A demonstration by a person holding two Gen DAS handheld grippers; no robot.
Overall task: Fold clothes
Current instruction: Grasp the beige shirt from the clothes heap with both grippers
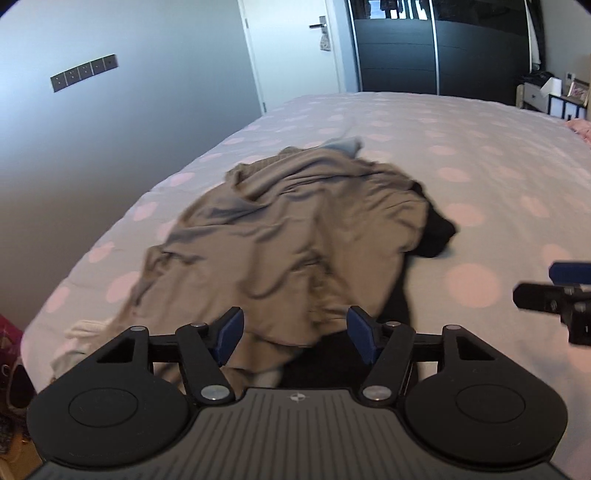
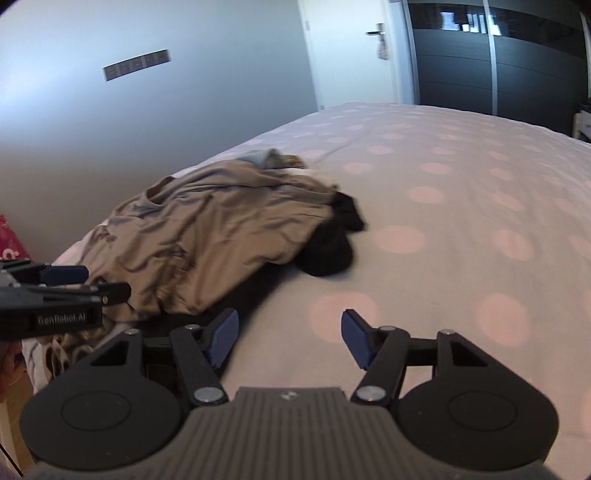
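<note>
Crumpled taupe cotton garment [image 1: 280, 240] is lying heaped near the left edge of the dotted white bedspread [image 1: 480, 177], over a black cloth [image 1: 437, 236]. Left gripper [image 1: 295, 338] is hovering above its near hem, jaws parted, empty. Right gripper [image 2: 288, 338] is gaping over bare bedspread beside the garment.

Bed [image 1: 461, 155] with a pale cover printed in large pink dots, filling the middle of both views. Grey wall [image 1: 110, 122] along the bed's left edge, carrying a dark strip of switch plates [image 1: 84, 73]. White door [image 1: 291, 48] beyond the bed's far left corner, with a metal lever handle [image 1: 317, 25] and a small patterned pouch [image 1: 324, 40] hanging below it. Dark sliding wardrobe [image 1: 443, 55] behind the far edge. Low cabinet [image 1: 535, 94] with a picture frame [image 1: 578, 90] at the far right corner. Pink bag [image 2: 9, 240] beside the near left corner.
</note>
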